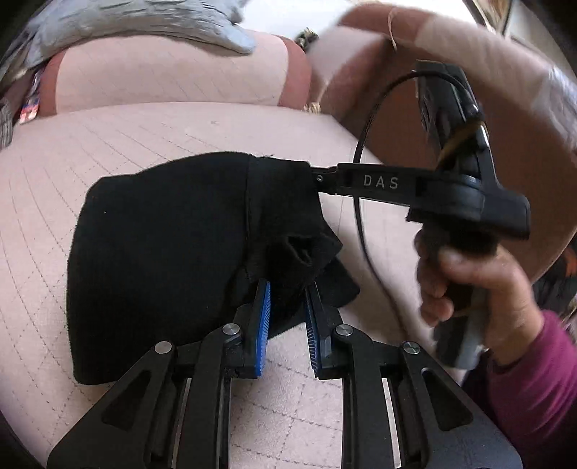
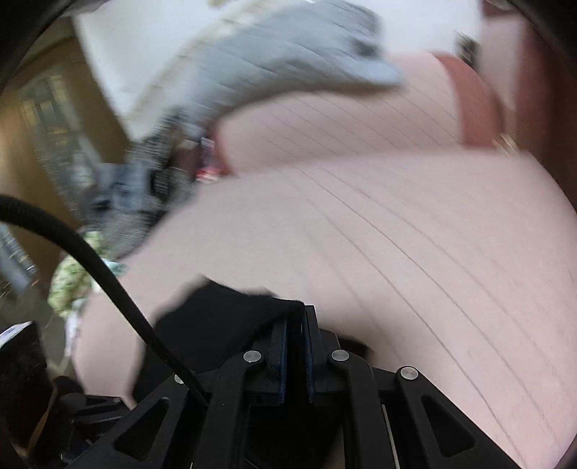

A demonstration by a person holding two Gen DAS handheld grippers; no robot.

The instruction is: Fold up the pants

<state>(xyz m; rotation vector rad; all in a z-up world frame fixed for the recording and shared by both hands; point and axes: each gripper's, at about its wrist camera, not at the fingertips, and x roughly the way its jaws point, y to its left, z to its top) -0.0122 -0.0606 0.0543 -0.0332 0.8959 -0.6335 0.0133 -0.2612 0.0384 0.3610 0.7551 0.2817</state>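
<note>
The black pants (image 1: 162,238) lie bunched on the pink quilted sofa seat (image 1: 108,144). My left gripper (image 1: 286,292) is open, its blue pads either side of a hanging fold at the pants' near right edge, not clamped. My right gripper (image 1: 313,176) enters from the right and is shut on the pants' far right corner, lifting it. In the blurred right wrist view the right gripper (image 2: 296,317) pinches the black fabric (image 2: 216,317) between its closed pads.
A pink back cushion (image 1: 169,75) and a grey ribbed garment (image 1: 144,21) lie behind the seat. A brown armrest (image 1: 414,72) rises on the right. My right hand and maroon sleeve (image 1: 533,378) are at lower right. A black cable (image 2: 90,259) crosses the right wrist view.
</note>
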